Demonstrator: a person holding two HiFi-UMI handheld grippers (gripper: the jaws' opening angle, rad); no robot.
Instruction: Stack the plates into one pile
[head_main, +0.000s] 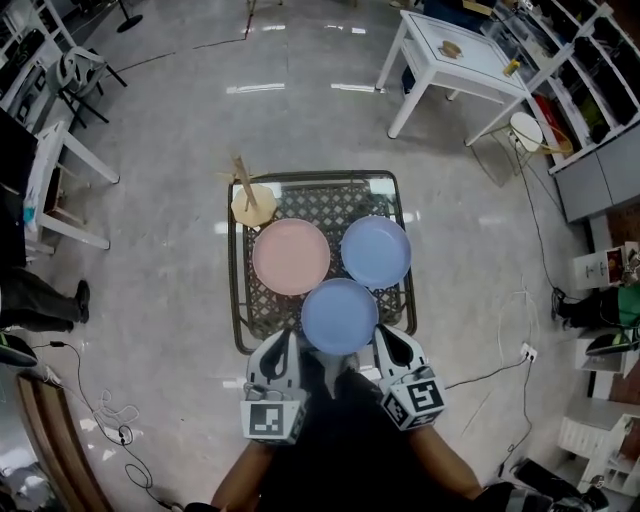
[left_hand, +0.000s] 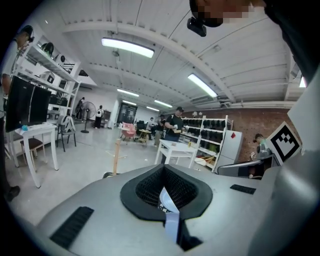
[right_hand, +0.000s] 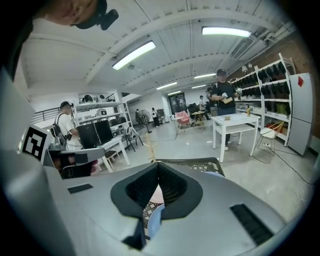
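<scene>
Pink plate (head_main: 290, 256), far blue plate (head_main: 376, 251), near blue plate (head_main: 340, 316) unstacked on mesh surface (head_main: 320, 200); left tongs (head_main: 288, 342), right tongs (head_main: 386, 338) closed, empty.

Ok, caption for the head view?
Left gripper and right gripper flank the near blue plate; pink plate and far blue plate lie unstacked.

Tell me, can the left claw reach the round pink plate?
Probably yes. The left claw hovers just short of the round pink plate, nothing standing between them; the nearer round blue plate sits off to its right. Its jaws look shut, so they'd need opening first.
</scene>
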